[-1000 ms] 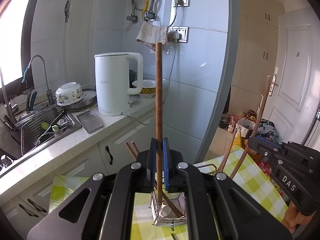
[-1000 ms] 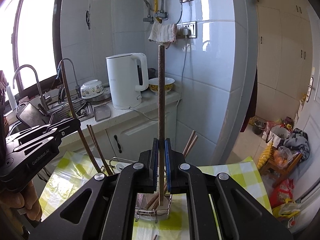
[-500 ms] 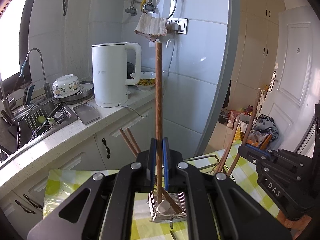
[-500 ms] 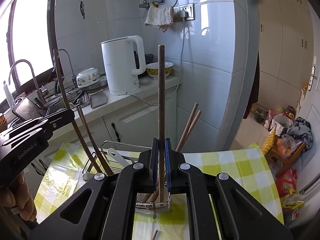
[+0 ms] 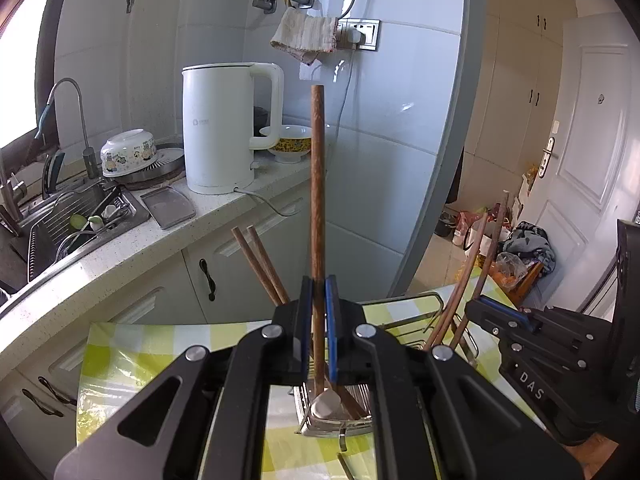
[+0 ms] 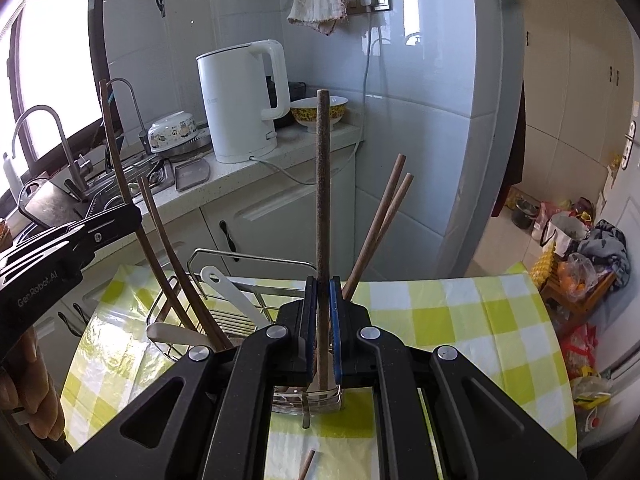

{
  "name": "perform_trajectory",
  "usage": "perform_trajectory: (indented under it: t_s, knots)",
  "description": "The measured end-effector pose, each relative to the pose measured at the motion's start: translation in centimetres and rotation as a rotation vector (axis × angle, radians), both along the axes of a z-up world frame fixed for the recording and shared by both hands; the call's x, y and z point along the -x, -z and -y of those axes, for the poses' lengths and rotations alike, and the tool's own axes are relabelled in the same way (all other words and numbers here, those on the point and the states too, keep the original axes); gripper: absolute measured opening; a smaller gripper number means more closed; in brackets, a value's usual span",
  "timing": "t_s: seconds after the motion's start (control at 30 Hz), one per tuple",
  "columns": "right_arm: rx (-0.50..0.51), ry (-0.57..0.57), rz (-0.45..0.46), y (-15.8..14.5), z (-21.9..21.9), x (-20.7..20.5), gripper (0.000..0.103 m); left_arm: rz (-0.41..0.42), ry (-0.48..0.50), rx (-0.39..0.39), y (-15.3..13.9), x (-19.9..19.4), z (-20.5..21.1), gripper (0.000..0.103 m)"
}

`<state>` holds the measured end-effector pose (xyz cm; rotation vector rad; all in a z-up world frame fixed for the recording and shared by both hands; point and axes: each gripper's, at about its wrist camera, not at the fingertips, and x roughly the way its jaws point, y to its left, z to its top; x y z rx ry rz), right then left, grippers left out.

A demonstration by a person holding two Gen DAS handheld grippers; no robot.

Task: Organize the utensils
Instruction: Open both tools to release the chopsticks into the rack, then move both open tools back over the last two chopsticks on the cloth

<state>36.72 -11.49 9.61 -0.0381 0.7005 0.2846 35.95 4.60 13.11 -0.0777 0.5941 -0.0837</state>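
The tiled kitchen wall (image 5: 400,128) fills the upper half of both views, with the speckled counter (image 5: 132,240) running down toward the lower left of your left wrist frame. On that counter the white kettle (image 5: 224,128) stands upper centre, a patterned bowl (image 5: 290,144) just to its right, and the sink (image 5: 80,224) at the left edge.

Across the lower part of each frame lies the yellow-checked tablecloth (image 6: 460,312). On it sits the wire utensil rack (image 6: 248,312), centre-left in your right wrist view, holding a white spoon (image 6: 232,292) and several wooden chopsticks that lean outward.

Your left gripper (image 5: 319,312) sits bottom centre of its own frame, blue pads pressed together on a reddish wooden chopstick (image 5: 318,184) that stands upright, its lower end down among the rack's wires beside a pale spoon bowl. In the right wrist view that same gripper shows at the left edge.

Your right gripper (image 6: 324,316) is likewise clamped tight on a darker speckled chopstick (image 6: 322,184), upright at frame centre, with its lower end down inside the rack's front compartment. Two more brown chopsticks (image 6: 380,224) lean to its right.

One loose stick (image 6: 307,465) lies on the cloth at the bottom edge.
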Motion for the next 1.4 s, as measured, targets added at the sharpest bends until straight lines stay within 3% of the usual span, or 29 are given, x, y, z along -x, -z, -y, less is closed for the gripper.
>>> perform_trajectory:
  t_s: [0.13,0.23,0.3,0.37,0.63,0.77,0.9,1.07,1.23,1.4]
  knots:
    - [-0.004,0.004,-0.004,0.2,0.1,-0.2,0.008,-0.032,-0.005,0.031,0.6,-0.4,-0.3,0.008]
    - [-0.005,0.017,0.005,-0.1,0.3,-0.3,0.018,-0.037,-0.019,0.036,0.8,-0.6,-0.5,0.02]
    - [-0.006,0.028,0.024,-0.4,0.6,-0.2,0.049,-0.036,-0.022,0.036,0.8,-0.6,-0.6,0.021]
    - [0.002,0.04,0.051,-0.8,0.8,0.1,0.059,-0.032,-0.027,0.037,0.8,-0.5,-0.7,0.023]
    - [0.008,0.072,0.078,-1.4,2.4,1.5,0.06,-0.014,-0.033,0.05,0.2,1.5,-1.2,0.023]
    - [0.018,0.108,0.087,-0.7,4.0,3.6,0.07,-0.006,-0.045,0.073,0.5,4.2,-1.9,0.027]
    - [0.032,0.126,0.058,2.0,5.3,6.4,0.078,-0.02,-0.052,0.099,1.7,7.3,-2.4,0.032]
    - [0.039,0.155,-0.028,7.2,7.2,10.4,0.08,-0.081,-0.054,0.115,5.4,11.2,-1.8,0.033]
    - [0.056,0.163,-0.119,12.1,8.6,14.1,0.081,-0.192,-0.034,0.148,11.1,14.0,-0.6,0.033]
    - [0.076,0.161,-0.153,14.4,9.6,16.8,0.081,-0.279,0.003,0.125,15.8,15.0,1.6,0.032]
